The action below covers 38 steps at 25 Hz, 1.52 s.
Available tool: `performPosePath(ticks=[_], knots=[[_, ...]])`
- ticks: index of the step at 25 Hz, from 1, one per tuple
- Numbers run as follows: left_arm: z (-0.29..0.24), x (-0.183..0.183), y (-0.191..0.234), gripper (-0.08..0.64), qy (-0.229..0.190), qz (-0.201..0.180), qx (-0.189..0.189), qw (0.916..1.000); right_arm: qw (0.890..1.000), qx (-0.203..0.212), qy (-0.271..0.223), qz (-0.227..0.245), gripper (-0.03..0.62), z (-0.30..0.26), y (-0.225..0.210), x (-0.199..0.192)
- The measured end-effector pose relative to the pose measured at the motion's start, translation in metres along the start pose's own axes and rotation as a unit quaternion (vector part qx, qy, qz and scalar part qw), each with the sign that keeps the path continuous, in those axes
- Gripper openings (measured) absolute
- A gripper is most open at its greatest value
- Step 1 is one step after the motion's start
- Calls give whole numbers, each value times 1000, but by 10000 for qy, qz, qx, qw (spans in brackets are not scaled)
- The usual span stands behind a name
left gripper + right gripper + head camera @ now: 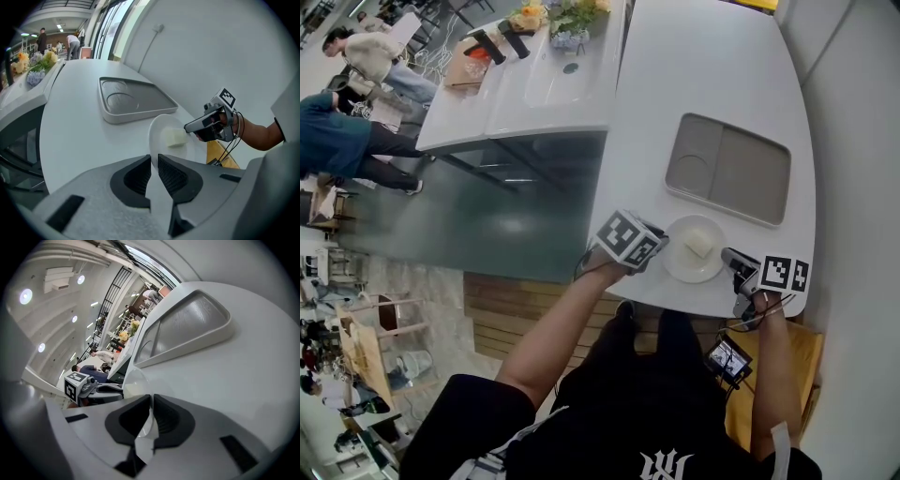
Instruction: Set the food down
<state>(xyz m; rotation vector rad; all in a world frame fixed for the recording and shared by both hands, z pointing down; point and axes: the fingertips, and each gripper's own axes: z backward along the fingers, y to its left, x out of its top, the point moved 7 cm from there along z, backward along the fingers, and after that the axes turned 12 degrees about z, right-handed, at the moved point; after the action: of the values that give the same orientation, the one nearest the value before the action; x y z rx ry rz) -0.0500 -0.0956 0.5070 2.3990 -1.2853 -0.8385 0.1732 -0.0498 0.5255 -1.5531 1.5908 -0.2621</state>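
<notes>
The left tool (661,246) (153,161) is clenched on the left rim of a white plate (680,265) (161,127), the thin edge pinched between its ribbed pads. The right tool (727,259) (151,401) is clamped on the opposite, right rim of the same plate, so the plate sits between the two tools at the near edge of the white surface (675,75). On the plate lies the food (699,244) (176,138), a pale cube a little right of the plate's middle, close to the right tool's tips. Whether the plate rests on the surface or hangs just over it cannot be told. Just beyond the plate, farther on the same surface, a grey tray (728,169) (136,98) (187,324) lies flat with a round hollow in its left part; it is apart from the plate. On another surface at far left stand flowers (567,19), and people (342,131) are at the far left edge.
</notes>
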Motion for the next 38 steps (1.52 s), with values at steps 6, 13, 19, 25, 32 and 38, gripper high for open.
performPosePath(ticks=[6,13,19,25,32,38], knots=[[3,30,-7,44,-104,-198,11,9997,9998,-22,-190,89,23,13,-1,26],[2,74,-21,46,-225,-506,68,9984,9986,-64,-478,198,21,35,-11,56],[-11,126,-26,44,-306,-704,135,9970,9971,-169,-695,266,21,50,-31,94],[-36,168,-29,44,-333,-816,183,9959,9953,-319,-858,307,21,60,-61,129],[-65,200,-16,46,-214,-763,284,9964,9961,-326,-789,232,21,50,-94,153],[-86,215,-2,46,-89,-722,359,9967,9972,-321,-660,170,21,36,-118,167]])
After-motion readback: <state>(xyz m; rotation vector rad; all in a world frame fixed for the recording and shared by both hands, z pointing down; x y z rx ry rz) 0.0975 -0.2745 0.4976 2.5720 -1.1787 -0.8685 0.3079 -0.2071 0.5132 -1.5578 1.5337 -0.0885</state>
